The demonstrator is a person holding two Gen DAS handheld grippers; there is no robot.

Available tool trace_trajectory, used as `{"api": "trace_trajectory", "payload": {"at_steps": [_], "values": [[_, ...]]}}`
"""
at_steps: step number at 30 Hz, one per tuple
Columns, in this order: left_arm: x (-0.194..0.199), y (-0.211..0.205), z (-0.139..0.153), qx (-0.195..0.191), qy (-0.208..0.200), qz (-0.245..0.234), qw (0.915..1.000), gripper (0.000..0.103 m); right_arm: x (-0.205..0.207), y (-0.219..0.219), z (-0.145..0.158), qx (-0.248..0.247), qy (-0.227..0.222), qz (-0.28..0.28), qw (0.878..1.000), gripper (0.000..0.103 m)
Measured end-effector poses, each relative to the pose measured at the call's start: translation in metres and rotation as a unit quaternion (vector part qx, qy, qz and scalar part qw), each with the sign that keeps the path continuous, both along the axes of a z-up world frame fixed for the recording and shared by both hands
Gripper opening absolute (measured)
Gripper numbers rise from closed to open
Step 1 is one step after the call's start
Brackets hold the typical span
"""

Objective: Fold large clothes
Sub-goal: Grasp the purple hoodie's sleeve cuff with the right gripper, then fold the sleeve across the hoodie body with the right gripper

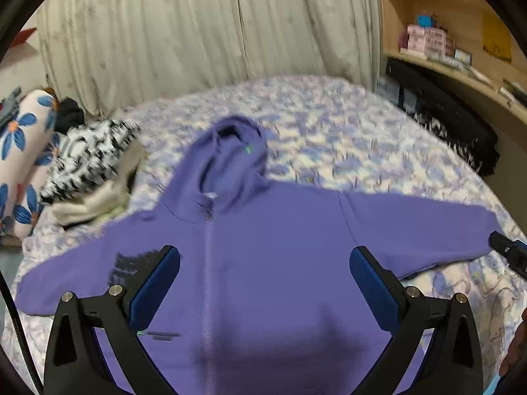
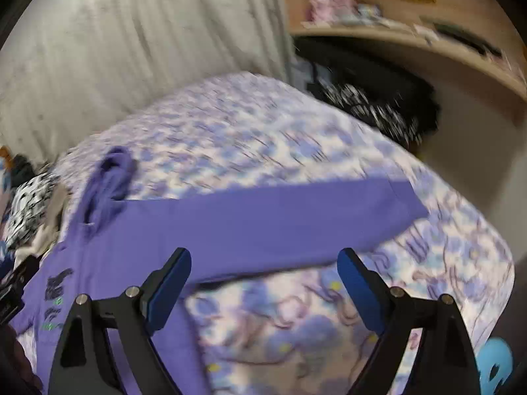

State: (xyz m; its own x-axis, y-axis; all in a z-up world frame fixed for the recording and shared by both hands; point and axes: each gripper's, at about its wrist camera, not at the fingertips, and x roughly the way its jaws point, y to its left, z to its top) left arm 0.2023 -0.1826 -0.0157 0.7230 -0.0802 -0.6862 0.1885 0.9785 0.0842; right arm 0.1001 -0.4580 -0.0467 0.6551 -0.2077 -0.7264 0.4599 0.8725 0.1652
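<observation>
A purple zip-up hoodie [image 1: 270, 240] lies flat on the bed, front side up, with its hood toward the curtain and both sleeves spread outward. My left gripper [image 1: 265, 260] hovers open above the hoodie's chest, nothing between its blue pads. In the right wrist view, my right gripper [image 2: 265, 261] is open over the hoodie's [image 2: 230, 223] outstretched sleeve, near its underside edge, with nothing between its fingers. The right gripper's tip [image 1: 507, 250] shows at the right edge of the left wrist view, beside the sleeve's cuff.
The bed has a floral purple-and-white sheet [image 1: 329, 131]. A pile of folded clothes [image 1: 92, 168] and a flowered pillow [image 1: 23, 151] lie at the left. A dark garment [image 1: 454, 131] hangs at the right under wooden shelves [image 1: 444, 52]. A curtain [image 1: 197, 26] stands behind the bed.
</observation>
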Motion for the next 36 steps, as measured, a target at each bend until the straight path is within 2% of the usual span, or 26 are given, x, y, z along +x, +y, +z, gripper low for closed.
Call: {"api": "trace_trajectory", "payload": {"at_steps": [4,7,10,13,17,19,20,21,22,23,24,25,27,28,30,32,34,36], "values": [[0.012,-0.018,-0.033,0.018,0.004,0.004,0.9998,0.102,0.000,-0.042,-0.037,0.050,0.018,-0.043,0.998,0.090],[0.017,-0.031,-0.050,0.038,-0.003,0.008,0.9992,0.102,0.001,-0.070,-0.065,0.095,0.030,-0.071,0.992,0.085],[0.024,-0.037,-0.062,0.027,0.020,-0.001,0.9994,0.102,0.003,-0.096,-0.090,0.145,0.031,-0.101,0.984,0.083],[0.034,-0.039,-0.072,0.013,0.050,-0.005,0.9987,0.102,0.008,-0.113,-0.099,0.173,0.018,-0.116,0.978,0.083],[0.043,-0.049,-0.078,0.020,0.057,-0.007,0.9981,0.100,0.024,-0.127,-0.104,0.185,0.020,-0.137,0.973,0.083],[0.046,-0.053,-0.079,0.019,0.057,-0.010,0.9981,0.092,0.033,-0.131,-0.103,0.179,0.021,-0.145,0.973,0.083],[0.048,-0.054,-0.079,0.015,0.062,-0.012,0.9979,0.086,0.037,-0.132,-0.102,0.169,0.024,-0.147,0.974,0.077],[0.052,-0.054,-0.080,0.011,0.071,-0.011,0.9974,0.083,0.042,-0.134,-0.101,0.159,0.033,-0.150,0.975,0.056],[0.054,-0.052,-0.080,0.006,0.077,-0.008,0.9970,0.081,0.046,-0.134,-0.099,0.146,0.043,-0.153,0.976,0.043],[0.056,-0.051,-0.079,0.001,0.080,-0.005,0.9968,0.077,0.049,-0.134,-0.096,0.144,0.039,-0.148,0.978,0.026],[0.057,-0.048,-0.078,-0.004,0.081,0.000,0.9967,0.070,0.051,-0.132,-0.089,0.140,0.029,-0.144,0.979,0.015],[0.057,-0.044,-0.076,-0.006,0.081,0.004,0.9967,0.067,0.053,-0.128,-0.082,0.129,0.022,-0.141,0.981,0.014],[0.057,-0.038,-0.072,-0.009,0.078,0.009,0.9968,0.054,0.057,-0.109,-0.054,0.081,-0.005,-0.118,0.990,0.012],[0.057,-0.033,-0.069,-0.011,0.077,0.013,0.9969,0.051,0.059,-0.096,-0.039,0.063,-0.023,-0.099,0.993,0.012],[0.056,-0.021,-0.064,-0.017,0.076,0.022,0.9968,0.034,0.068,-0.055,-0.001,0.026,-0.074,-0.032,0.996,0.012],[0.055,-0.002,-0.057,-0.027,0.077,0.037,0.9960,0.024,0.077,-0.011,0.026,0.006,-0.106,0.040,0.994,0.012],[0.054,0.024,-0.052,-0.045,0.080,0.057,0.9942,0.021,0.087,0.037,0.042,-0.012,-0.119,0.113,0.986,0.012],[0.051,0.047,-0.051,-0.054,0.079,0.073,0.9927,0.019,0.095,0.081,0.044,-0.026,-0.114,0.169,0.979,0.012]]}}
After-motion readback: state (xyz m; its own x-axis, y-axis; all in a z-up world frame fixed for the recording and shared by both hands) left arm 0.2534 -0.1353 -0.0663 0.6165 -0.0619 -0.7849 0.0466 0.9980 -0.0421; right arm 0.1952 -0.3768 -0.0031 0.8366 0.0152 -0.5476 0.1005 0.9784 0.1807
